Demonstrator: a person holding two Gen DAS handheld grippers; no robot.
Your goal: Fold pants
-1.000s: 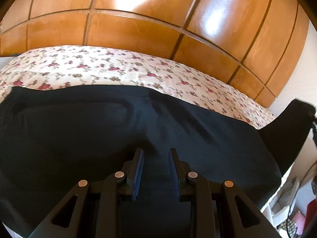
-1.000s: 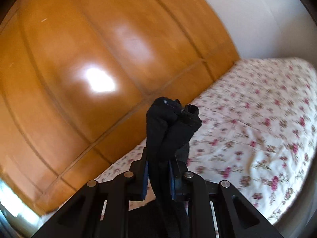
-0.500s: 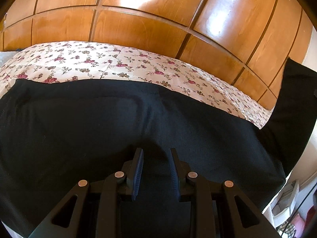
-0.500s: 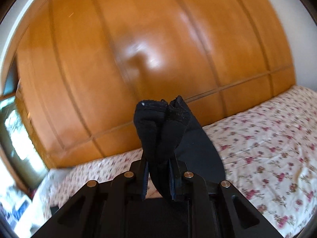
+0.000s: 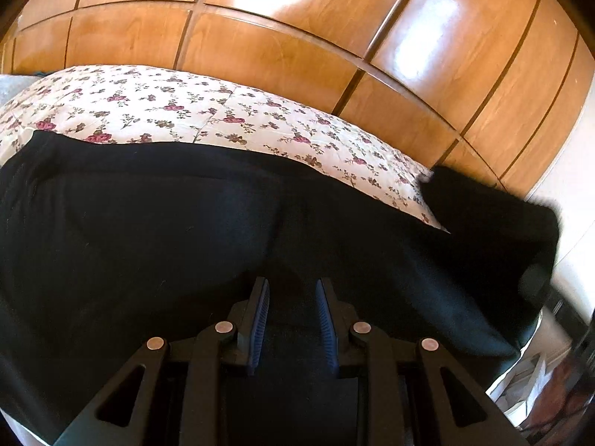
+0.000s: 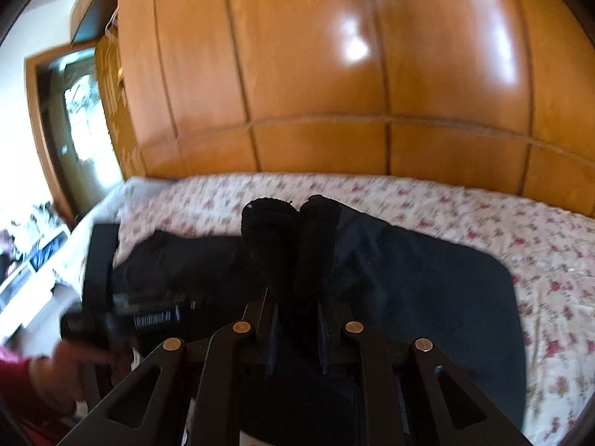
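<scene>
The black pants (image 5: 156, 230) lay spread across the near side of the bed (image 5: 178, 107), over its flower-print cover, leaving a strip of the cover bare along the far edge by the wooden wardrobe (image 5: 297, 48). In the left wrist view the left gripper (image 5: 292, 290) hung low over the dark cloth with its blue-ribbed pads parted. Cloth showed in the gap between them, but whether the pads pinched it could not be told.

The right gripper (image 6: 295, 299) had its jaws closed on a bunched end of the pants (image 6: 290, 230) — the wad of black fabric stood up between the fingers and spilled over their tips. Beyond it a wide fold of the pants lay flat on the cover, its rounded corner toward the right edge of the bed.

At the left of the right wrist view, blurred, a hand (image 6: 55, 375) with a red sleeve held the other gripper's handle at the bed's near edge.
</scene>
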